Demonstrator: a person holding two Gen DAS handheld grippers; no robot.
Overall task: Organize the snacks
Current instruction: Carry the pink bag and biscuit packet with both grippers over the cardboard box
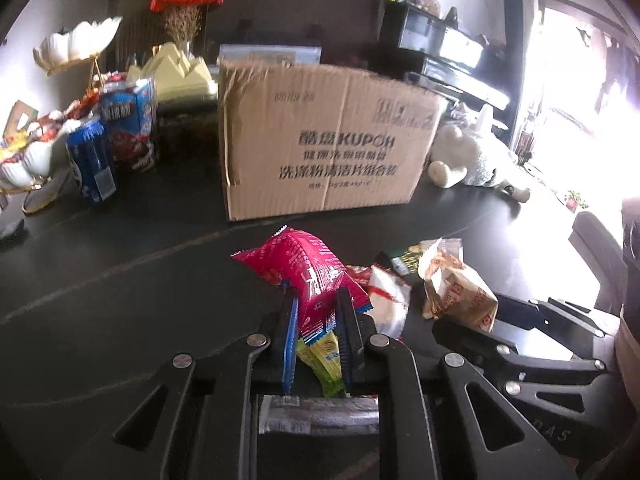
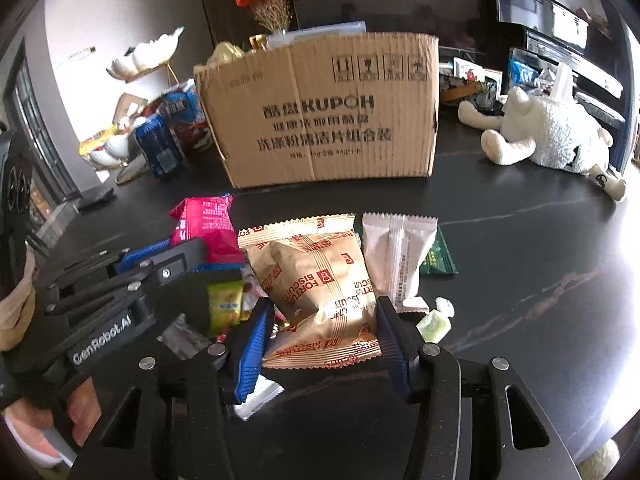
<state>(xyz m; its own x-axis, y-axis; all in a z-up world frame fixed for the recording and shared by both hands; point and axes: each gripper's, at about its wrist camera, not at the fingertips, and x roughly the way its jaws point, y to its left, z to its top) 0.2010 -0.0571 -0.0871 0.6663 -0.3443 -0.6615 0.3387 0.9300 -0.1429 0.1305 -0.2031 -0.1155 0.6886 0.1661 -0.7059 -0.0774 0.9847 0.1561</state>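
Observation:
A pile of snack packets lies on the black table in front of a cardboard box [image 1: 328, 140] [image 2: 324, 112]. My left gripper [image 1: 318, 300] is shut on a pink-red packet [image 1: 304, 268], also seen in the right wrist view [image 2: 206, 228]. A yellow-green packet [image 1: 322, 356] lies under its fingers. My right gripper [image 2: 326, 320] has its jaws around a tan Fortune Biscuits bag [image 2: 320, 284], pads touching both sides; the bag also shows in the left wrist view [image 1: 456, 288]. A white packet [image 2: 396, 256] and a dark green packet [image 2: 438, 258] lie beside it.
Blue cans and a blue carton [image 1: 120, 136] and white shell-shaped dishes [image 1: 76, 46] stand at the left. A white plush toy [image 2: 552, 136] lies at the right. A small pale green candy [image 2: 434, 322] lies by the right finger. Dark furniture stands behind the box.

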